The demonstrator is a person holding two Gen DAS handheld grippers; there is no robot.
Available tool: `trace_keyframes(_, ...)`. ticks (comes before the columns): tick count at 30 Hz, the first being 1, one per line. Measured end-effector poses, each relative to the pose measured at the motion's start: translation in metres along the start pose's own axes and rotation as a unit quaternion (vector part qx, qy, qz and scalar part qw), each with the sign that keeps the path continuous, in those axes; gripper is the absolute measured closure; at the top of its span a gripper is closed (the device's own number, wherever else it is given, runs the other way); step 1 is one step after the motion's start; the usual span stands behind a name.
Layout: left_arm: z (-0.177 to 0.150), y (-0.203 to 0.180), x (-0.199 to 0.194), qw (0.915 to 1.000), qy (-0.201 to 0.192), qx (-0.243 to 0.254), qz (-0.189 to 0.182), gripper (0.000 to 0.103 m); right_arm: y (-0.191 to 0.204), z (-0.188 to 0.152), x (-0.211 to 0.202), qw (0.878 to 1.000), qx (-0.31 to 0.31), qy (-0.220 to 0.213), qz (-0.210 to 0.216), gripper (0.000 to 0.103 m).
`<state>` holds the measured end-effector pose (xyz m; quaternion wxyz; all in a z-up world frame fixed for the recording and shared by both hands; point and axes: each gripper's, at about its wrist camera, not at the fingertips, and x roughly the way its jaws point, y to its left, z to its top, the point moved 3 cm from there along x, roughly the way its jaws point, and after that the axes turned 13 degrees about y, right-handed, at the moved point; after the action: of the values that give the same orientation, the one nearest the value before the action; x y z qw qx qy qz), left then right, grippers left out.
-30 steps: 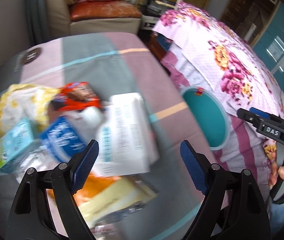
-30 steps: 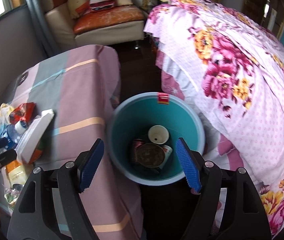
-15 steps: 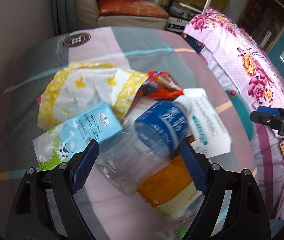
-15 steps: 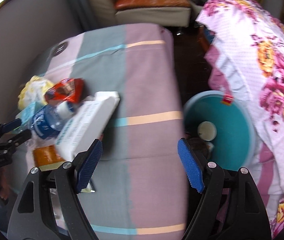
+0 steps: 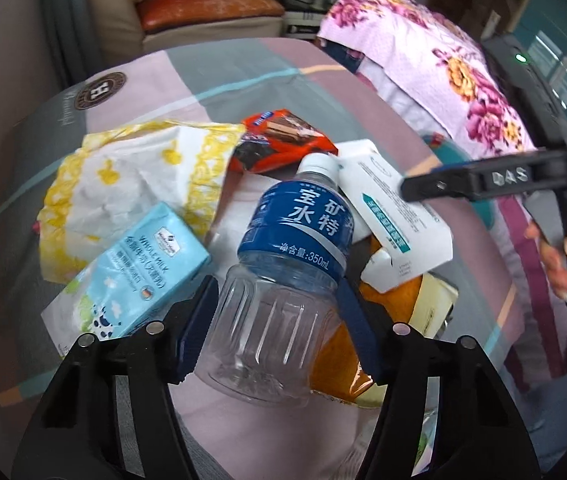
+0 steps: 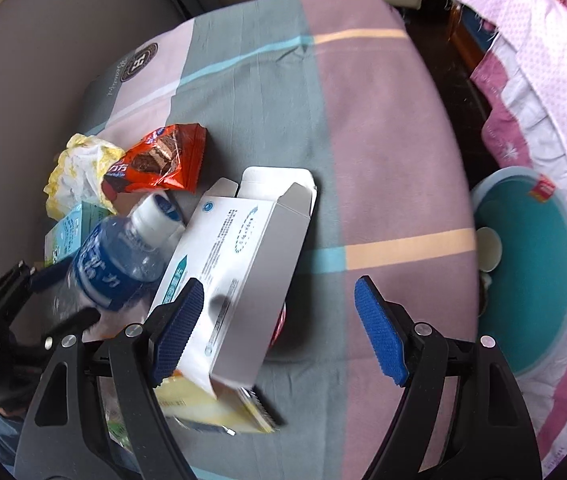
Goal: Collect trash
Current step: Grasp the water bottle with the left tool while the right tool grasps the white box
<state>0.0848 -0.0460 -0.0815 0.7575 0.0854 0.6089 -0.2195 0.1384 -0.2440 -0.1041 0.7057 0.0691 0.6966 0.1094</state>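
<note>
My left gripper (image 5: 277,328) has its fingers closed on the ribbed base of the clear empty plastic water bottle with a blue label (image 5: 283,276), low in the frame's centre on the striped table (image 5: 243,76). It looks light, slippery and crushable, so I would squeeze gently. My right gripper (image 6: 279,332) hangs with fingers apart over the white cardboard box (image 6: 239,264).

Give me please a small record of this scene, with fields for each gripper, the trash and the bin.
left gripper: pads on both sides of the clear water bottle
right gripper: open, above the white carton box
other trash: milk carton, orange snack wrapper, yellow-white bag
bin: teal bucket beside the table, paper cup inside
</note>
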Motion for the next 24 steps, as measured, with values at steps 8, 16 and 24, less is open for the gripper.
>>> trace_keyframes(8, 0.019, -0.002, 0.03, 0.9995, 0.031, 0.001, 0.003, 0.032, -0.006, 0.015, 0.012, 0.999, 0.015, 0.004, 0.041, 0.03)
trace_keyframes(16, 0.01, 0.002, 0.038, 0.998, 0.038, -0.036, -0.035, 0.038, 0.001, 0.024, 0.018, 0.999, 0.004, -0.002, 0.046, 0.038)
trace_keyframes(24, -0.011, 0.012, 0.03, 0.9951, 0.026, -0.076, -0.059, 0.038, 0.024, 0.021, -0.006, 0.997, -0.023, -0.027, 0.063, 0.073)
